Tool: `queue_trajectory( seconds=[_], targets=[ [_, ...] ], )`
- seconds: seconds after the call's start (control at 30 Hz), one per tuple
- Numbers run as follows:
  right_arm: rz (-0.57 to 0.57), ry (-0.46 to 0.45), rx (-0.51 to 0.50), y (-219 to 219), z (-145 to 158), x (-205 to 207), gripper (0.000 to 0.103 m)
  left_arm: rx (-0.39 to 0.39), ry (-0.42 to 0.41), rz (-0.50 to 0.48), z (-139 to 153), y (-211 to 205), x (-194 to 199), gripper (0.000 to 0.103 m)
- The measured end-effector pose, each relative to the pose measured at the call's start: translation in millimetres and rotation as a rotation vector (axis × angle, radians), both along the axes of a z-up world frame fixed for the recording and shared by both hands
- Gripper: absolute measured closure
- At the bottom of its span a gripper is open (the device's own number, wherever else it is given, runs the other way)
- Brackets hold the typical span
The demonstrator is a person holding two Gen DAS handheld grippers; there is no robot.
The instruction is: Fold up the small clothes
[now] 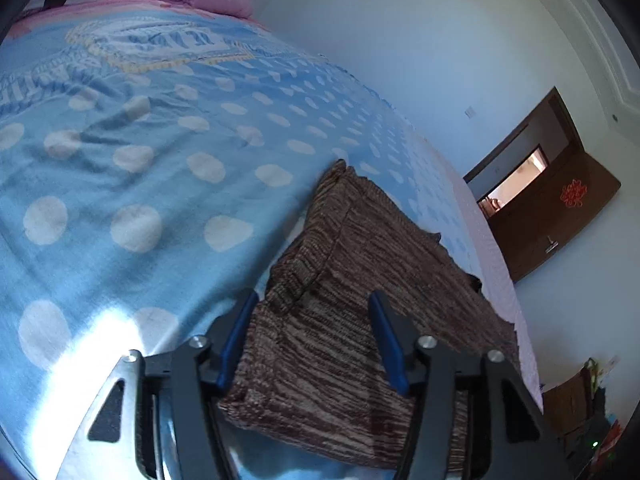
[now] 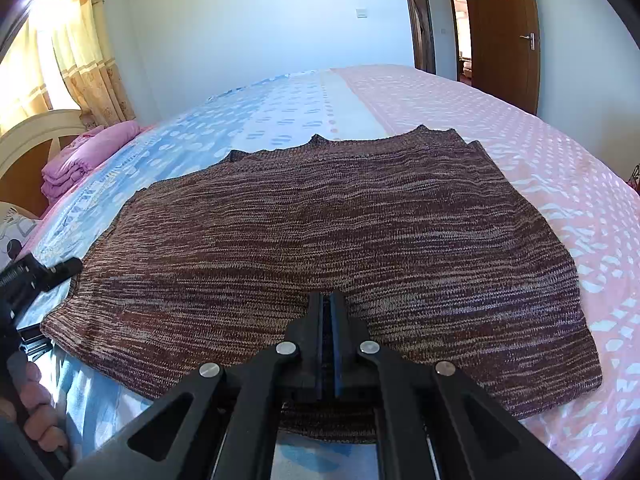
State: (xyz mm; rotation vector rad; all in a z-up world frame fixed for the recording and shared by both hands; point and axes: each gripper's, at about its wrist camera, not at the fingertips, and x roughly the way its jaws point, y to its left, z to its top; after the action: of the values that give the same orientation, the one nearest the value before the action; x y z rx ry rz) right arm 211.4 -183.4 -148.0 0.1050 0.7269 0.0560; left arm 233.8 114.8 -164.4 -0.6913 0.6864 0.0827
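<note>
the brown knitted garment (image 2: 328, 240) lies on the bed (image 2: 520, 128), near its front edge, across the line where the blue dotted blanket (image 1: 120, 160) meets the pink cover (image 2: 540, 200). from the right side it looks spread broad and fairly flat. layered edges show along its far side and at its left, so i would judge that some part has already been turned in, perhaps a sleeve or a side panel. the left view shows a thick doubled edge with a seam running across it, which fits that guess. it is not yet a small tidy packet; at least one more fold across seems left to do, and then a smoothing.

the left gripper (image 1: 314, 340) has its blue fingers (image 1: 236, 340) spread apart, one on either side of the garment's corner, hovering over it with nothing pinched. the right gripper (image 2: 328, 340) has its fingers pressed together at the garment's near hem; whether any cloth is caught between them i cannot tell, since they hide the spot.

a folded purple quilt (image 2: 80, 156) sits up by the headboard, well apart from the work, and the door (image 2: 500, 32) stands beyond the bed.
</note>
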Motion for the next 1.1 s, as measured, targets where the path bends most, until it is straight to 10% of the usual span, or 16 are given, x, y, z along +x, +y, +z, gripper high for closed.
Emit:
queue_trajectory(
  seconds=[0.13, 0.3, 0.37, 0.43, 0.47, 0.6, 0.8, 1.1],
  targets=[
    [0.0, 0.001, -0.007, 1, 0, 0, 0.1, -0.053, -0.02, -0.073, 2, 1, 13, 0.048],
    [-0.001, 0.001, -0.012, 2, 0, 0, 0.1, -0.152, -0.034, -0.125, 2, 10, 35, 0.02],
    [0.0, 0.001, -0.011, 1, 0, 0, 0.1, -0.14, -0.017, -0.138, 2, 11, 43, 0.026],
    [0.0, 0.002, -0.01, 2, 0, 0, 0.1, -0.07, 0.019, -0.14, 2, 8, 43, 0.07],
    [0.0, 0.002, -0.01, 2, 0, 0, 0.1, -0.058, 0.028, -0.145, -1, 7, 43, 0.076],
    [-0.001, 0.003, -0.012, 2, 0, 0, 0.1, -0.093, 0.014, -0.142, -4, 12, 40, 0.079],
    [0.002, 0.011, 0.012, -2, 0, 2, 0.1, 0.117, -0.041, -0.21, 31, -32, 43, 0.083],
    [0.007, 0.01, 0.066, -9, -1, 1, 0.1, 0.218, -0.098, -0.422, 29, -102, 37, 0.085]
  ],
)
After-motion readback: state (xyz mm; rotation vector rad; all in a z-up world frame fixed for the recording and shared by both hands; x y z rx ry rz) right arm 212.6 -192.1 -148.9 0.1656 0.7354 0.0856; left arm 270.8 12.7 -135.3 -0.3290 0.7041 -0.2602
